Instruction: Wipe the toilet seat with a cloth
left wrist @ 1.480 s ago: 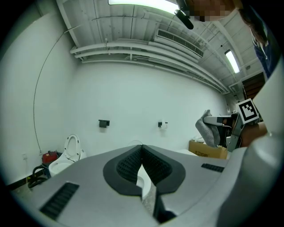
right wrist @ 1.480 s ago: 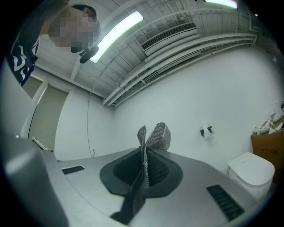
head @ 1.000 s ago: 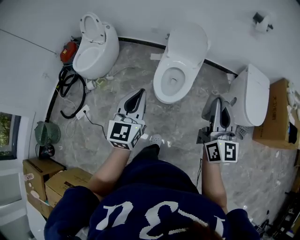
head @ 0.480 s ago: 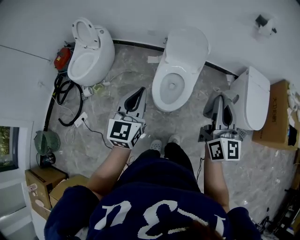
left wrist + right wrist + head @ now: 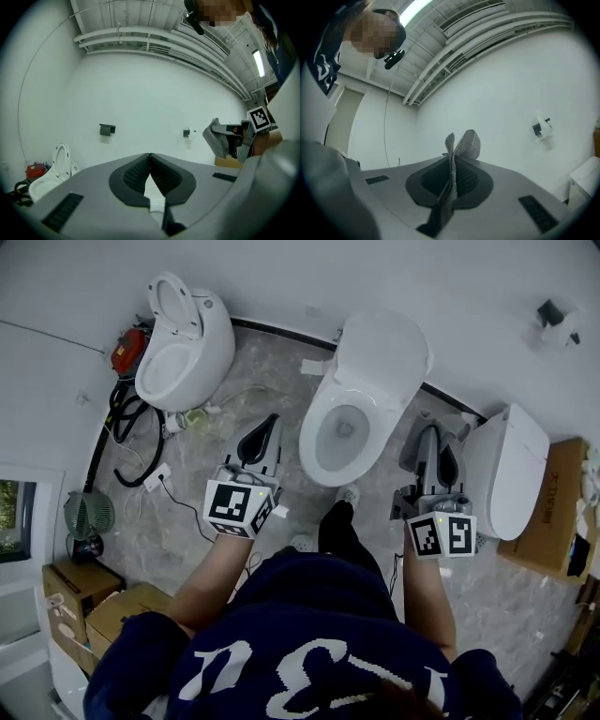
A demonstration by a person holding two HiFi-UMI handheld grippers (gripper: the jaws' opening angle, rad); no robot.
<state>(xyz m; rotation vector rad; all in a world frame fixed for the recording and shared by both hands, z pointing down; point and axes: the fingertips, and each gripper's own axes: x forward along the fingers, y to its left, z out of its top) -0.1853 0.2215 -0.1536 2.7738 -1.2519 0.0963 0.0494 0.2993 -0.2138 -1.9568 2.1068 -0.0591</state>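
The middle toilet (image 5: 361, 395) stands open, its lid raised against the wall and its white seat (image 5: 316, 425) around the bowl. My left gripper (image 5: 272, 421) hangs shut and empty just left of the bowl; in the left gripper view its pads (image 5: 140, 171) meet with nothing between them. My right gripper (image 5: 436, 435) is just right of the bowl, shut on a grey cloth (image 5: 421, 453). The cloth (image 5: 461, 146) sticks up from between the jaws in the right gripper view, and the cloth (image 5: 218, 138) also shows at the right of the left gripper view.
A second open toilet (image 5: 181, 341) stands at the left, with black hoses (image 5: 131, 432) and a red object (image 5: 127, 348) beside it. A shut toilet (image 5: 511, 470) is at the right, next to a cardboard box (image 5: 553, 512). More boxes (image 5: 80, 601) sit at the lower left.
The person has stepped up to the middle toilet. Both grippers now flank its bowl, closer to it than before. The right one still holds the cloth.
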